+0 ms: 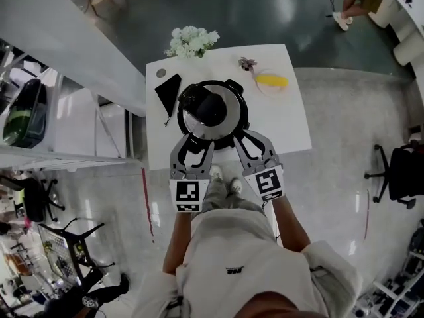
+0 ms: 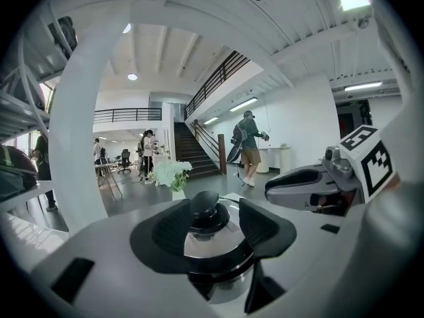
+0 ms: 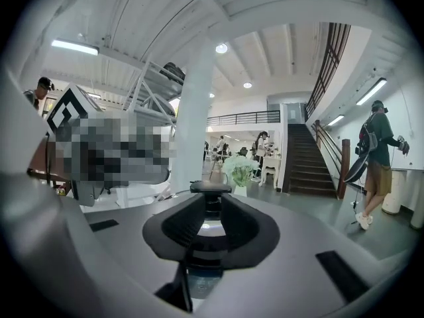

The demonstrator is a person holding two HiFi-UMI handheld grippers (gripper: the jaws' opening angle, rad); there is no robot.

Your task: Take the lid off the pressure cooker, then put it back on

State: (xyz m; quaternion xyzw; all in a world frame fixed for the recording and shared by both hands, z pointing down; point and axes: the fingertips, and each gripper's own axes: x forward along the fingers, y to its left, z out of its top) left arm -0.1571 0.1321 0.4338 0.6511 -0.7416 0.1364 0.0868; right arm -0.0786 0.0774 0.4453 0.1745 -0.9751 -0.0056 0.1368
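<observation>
Holding both grippers low over the near edge of the white table [image 1: 291,128], aimed at the pressure cooker [image 1: 212,111].

Left gripper [image 2: 213,225]: fingers apart, nothing clamped. The lid's black knob [image 2: 204,207] shows in the gap, out beyond the pads, with no contact.

Right gripper [image 3: 212,222]: fingers apart too, and empty. The knob shows side-on through the gap, further out.

In the head view both sets of fingertips sit at the cooker's near side, the left gripper at near-left and the right gripper at near-right. Can't tell if they touch the rim.

The lid [image 1: 218,126] is on the pot: a steel dome with a black collar around it and the knob on top. The cooker stands mid-table.

Behind it on the table:
- a black folded piece [image 1: 169,91] at far left
- a plate [image 1: 265,91] at far right, carrying a yellow item [image 1: 273,80]
- a small dark sprig [image 1: 247,63] just beside the plate
- white flowers [image 1: 192,42] at the far edge

Beyond the table there is dark glossy floor, a staircase [image 3: 301,161] and a person in shorts [image 2: 248,148] standing.
</observation>
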